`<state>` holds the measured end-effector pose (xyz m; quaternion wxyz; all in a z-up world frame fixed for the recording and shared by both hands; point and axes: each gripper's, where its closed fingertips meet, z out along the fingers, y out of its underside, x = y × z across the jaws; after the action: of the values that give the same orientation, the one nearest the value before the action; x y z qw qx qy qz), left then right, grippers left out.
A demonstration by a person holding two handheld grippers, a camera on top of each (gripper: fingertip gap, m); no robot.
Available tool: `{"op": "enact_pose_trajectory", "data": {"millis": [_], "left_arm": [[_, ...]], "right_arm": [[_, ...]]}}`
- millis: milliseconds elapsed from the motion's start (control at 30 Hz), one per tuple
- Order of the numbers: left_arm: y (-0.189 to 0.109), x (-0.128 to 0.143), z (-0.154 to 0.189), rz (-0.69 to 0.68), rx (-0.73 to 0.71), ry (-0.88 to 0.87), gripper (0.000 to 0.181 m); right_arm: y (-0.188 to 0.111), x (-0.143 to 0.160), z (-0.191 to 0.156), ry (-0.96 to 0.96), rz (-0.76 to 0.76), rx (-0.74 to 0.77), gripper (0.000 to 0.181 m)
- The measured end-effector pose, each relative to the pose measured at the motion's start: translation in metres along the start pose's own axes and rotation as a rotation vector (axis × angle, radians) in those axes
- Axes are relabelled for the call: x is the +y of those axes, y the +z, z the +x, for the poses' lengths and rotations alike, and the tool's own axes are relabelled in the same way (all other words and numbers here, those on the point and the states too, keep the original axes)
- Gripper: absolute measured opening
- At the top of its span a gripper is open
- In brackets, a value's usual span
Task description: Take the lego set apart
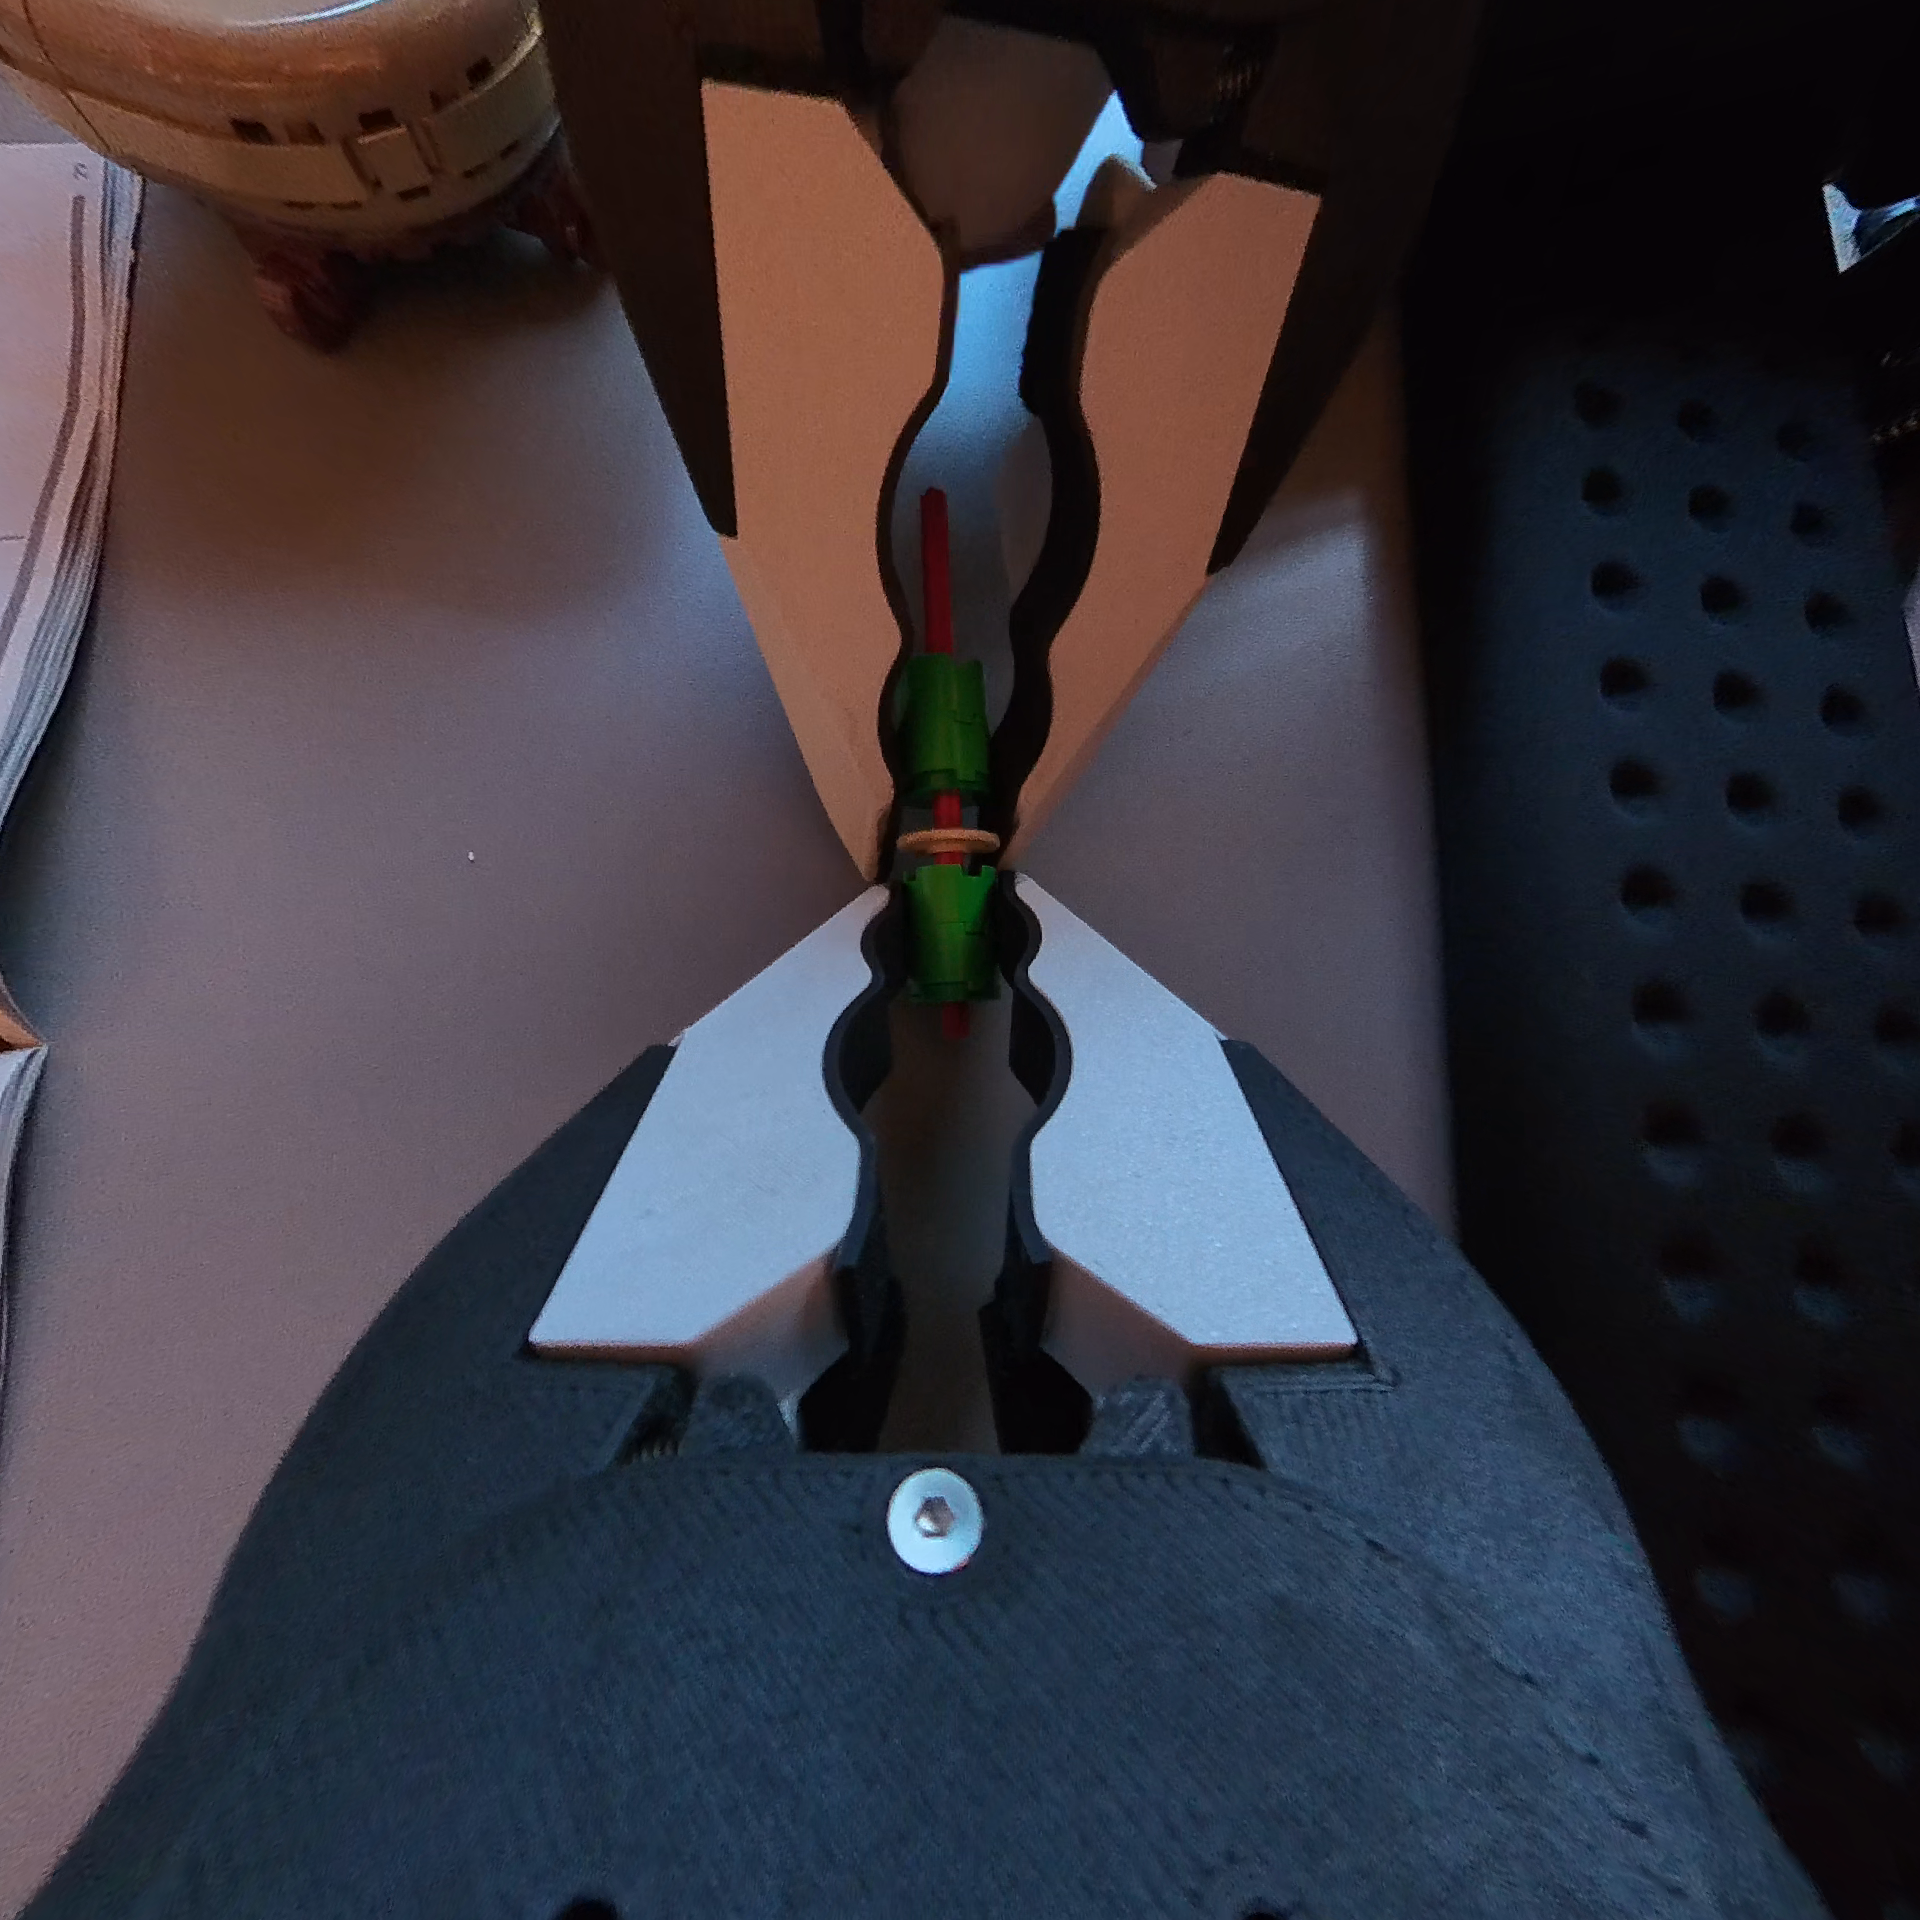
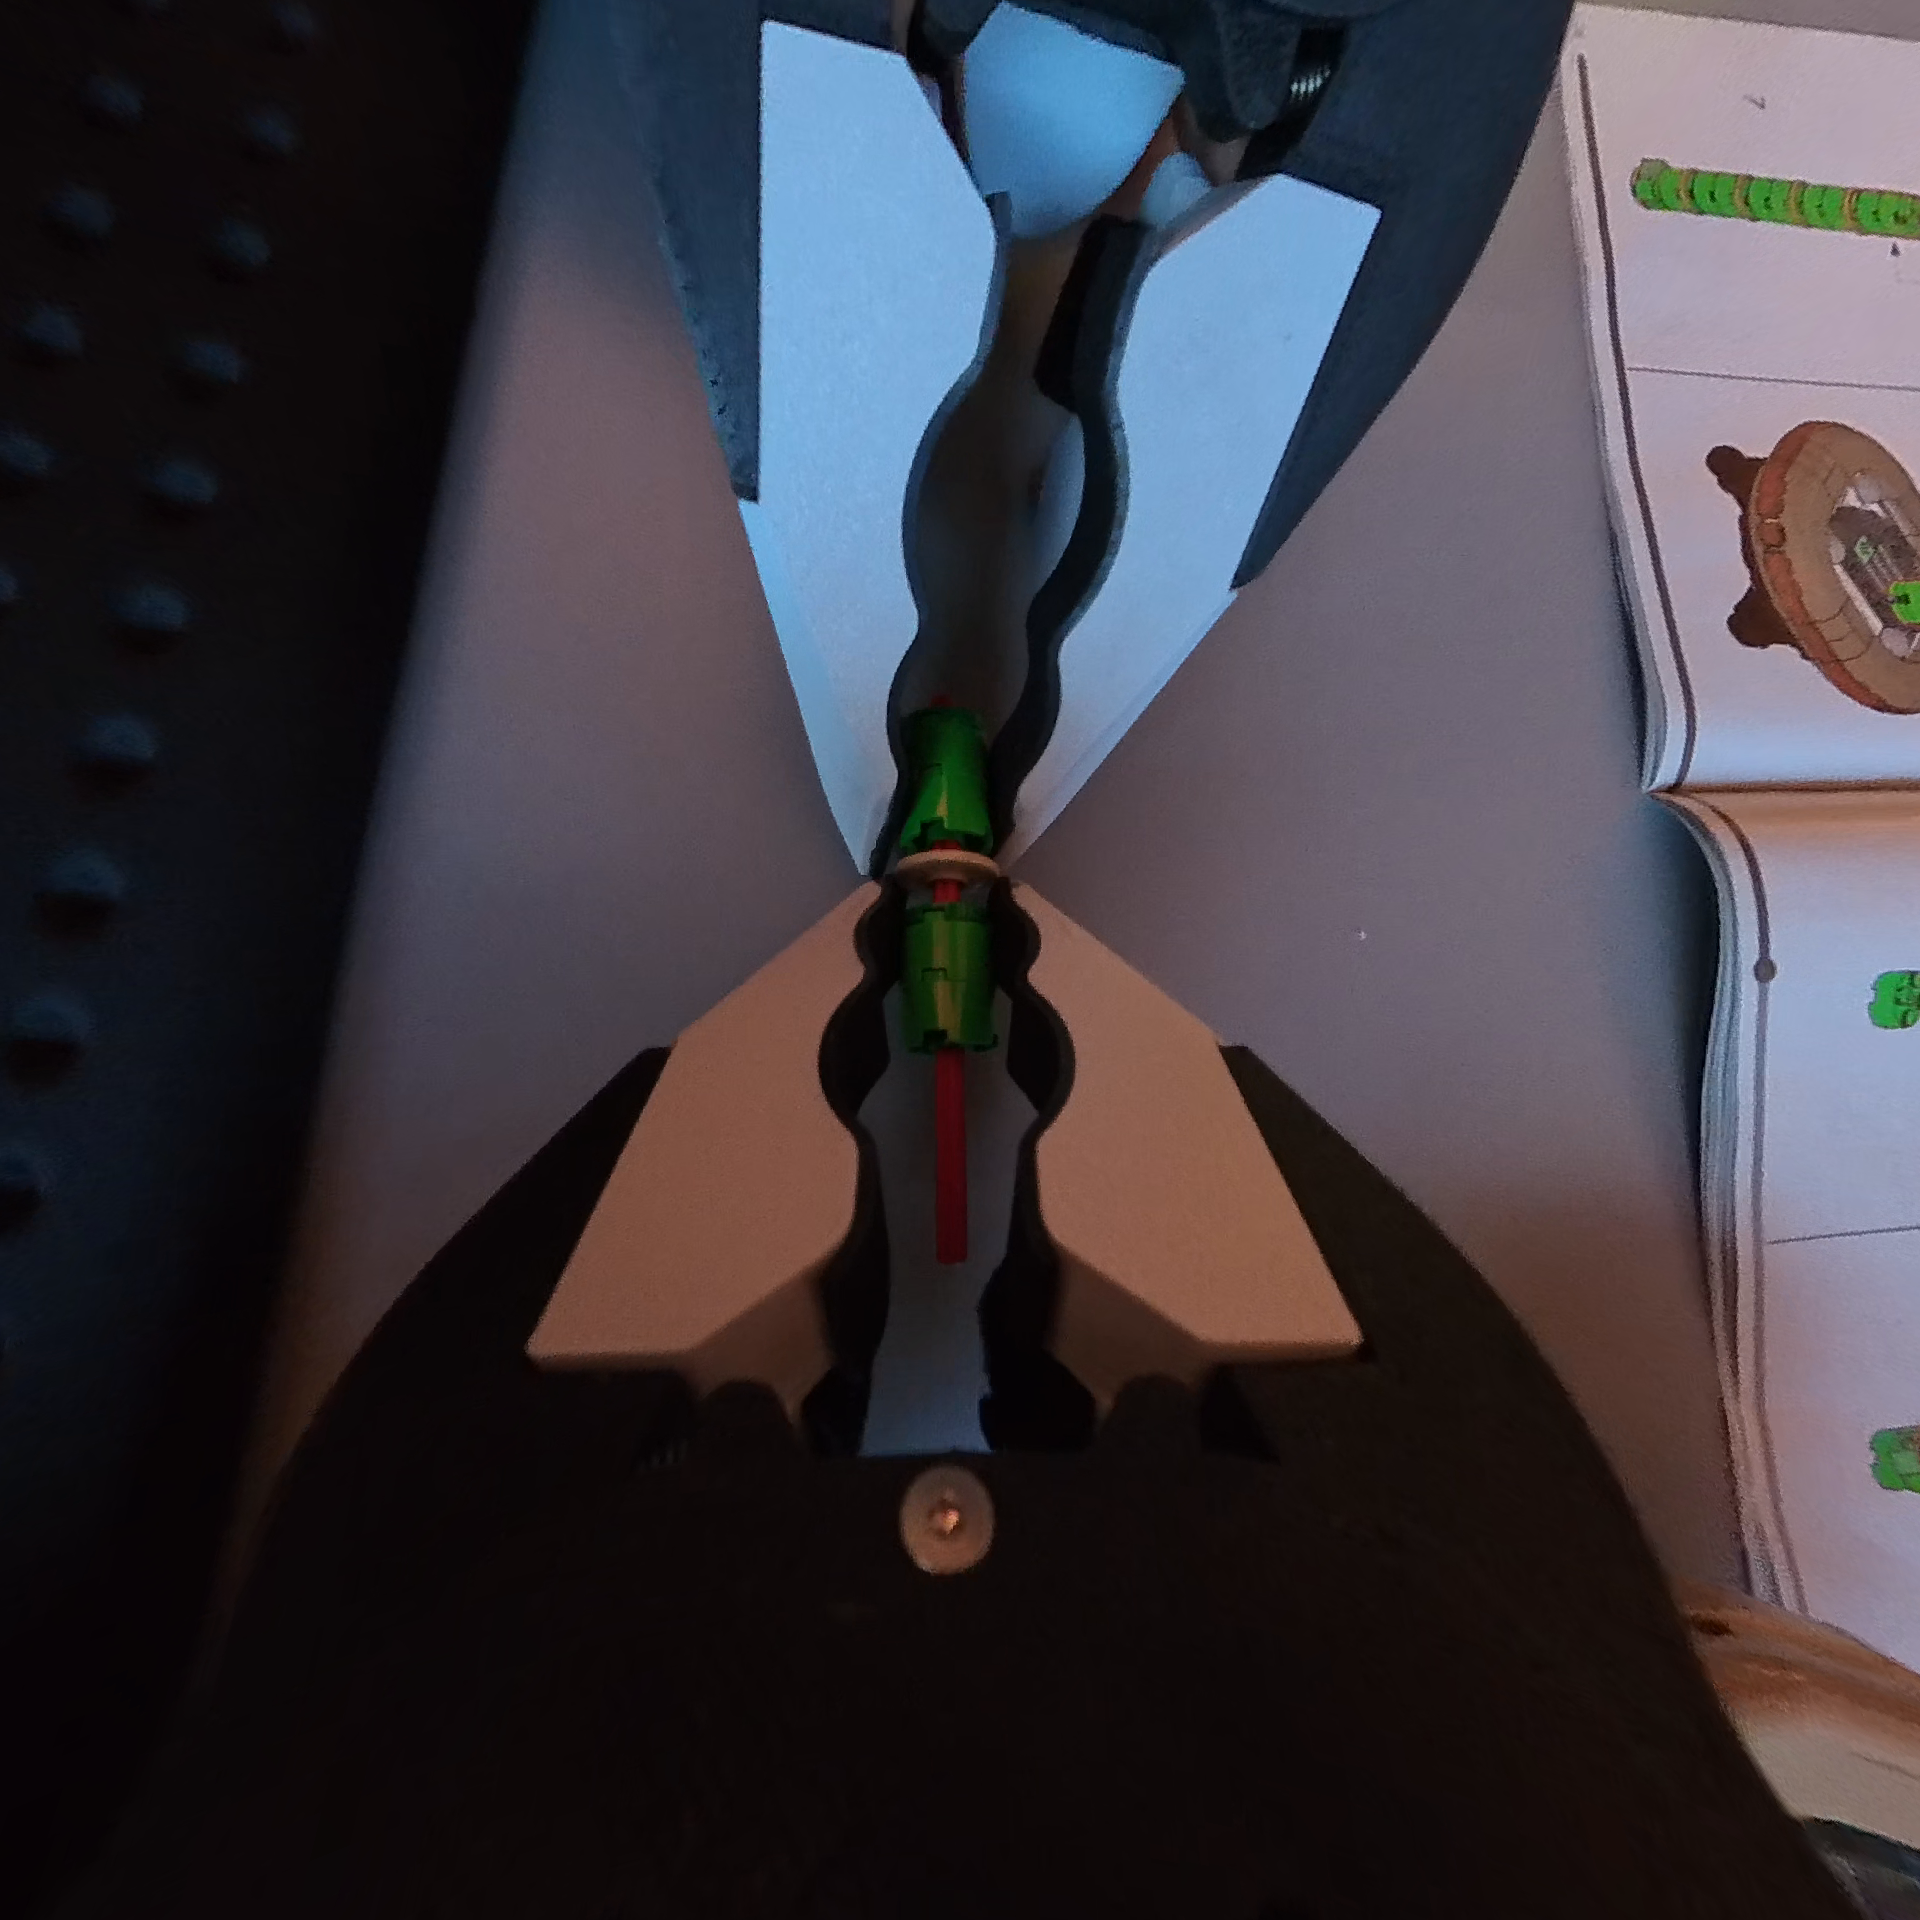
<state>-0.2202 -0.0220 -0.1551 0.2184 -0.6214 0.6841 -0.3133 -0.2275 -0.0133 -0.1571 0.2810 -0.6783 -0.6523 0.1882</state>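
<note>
- left gripper (image 1: 948, 914) clamped on one green lego piece (image 1: 948, 940) of the red axle (image 1: 935, 561)
- right gripper (image 2: 948, 935) clamped on the other green piece (image 2: 948, 982)
- tips meet nose to nose above the table (image 1: 364, 831), tan ring (image 1: 948, 840) between

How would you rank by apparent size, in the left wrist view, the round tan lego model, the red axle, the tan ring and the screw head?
1. round tan lego model, cropped by the frame
2. red axle
3. screw head and tan ring: look similar, and the screw is nearer, so unranked
</note>
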Motion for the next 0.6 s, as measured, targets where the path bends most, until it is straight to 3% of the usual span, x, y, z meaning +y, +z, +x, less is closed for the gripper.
{"op": "enact_pose_trajectory", "data": {"millis": [467, 600], "left_arm": [[0.002, 0.000, 0.011, -0.015, 0.031, 0.035, 0.016], [-0.001, -0.004, 0.010, 0.034, 0.055, -0.027, 0.017]], "right_arm": [[-0.002, 0.004, -0.014, -0.008, -0.009, -0.090, 0.017], [-0.006, 0.002, -0.011, 0.019, 0.030, -0.085, 0.017]]}}
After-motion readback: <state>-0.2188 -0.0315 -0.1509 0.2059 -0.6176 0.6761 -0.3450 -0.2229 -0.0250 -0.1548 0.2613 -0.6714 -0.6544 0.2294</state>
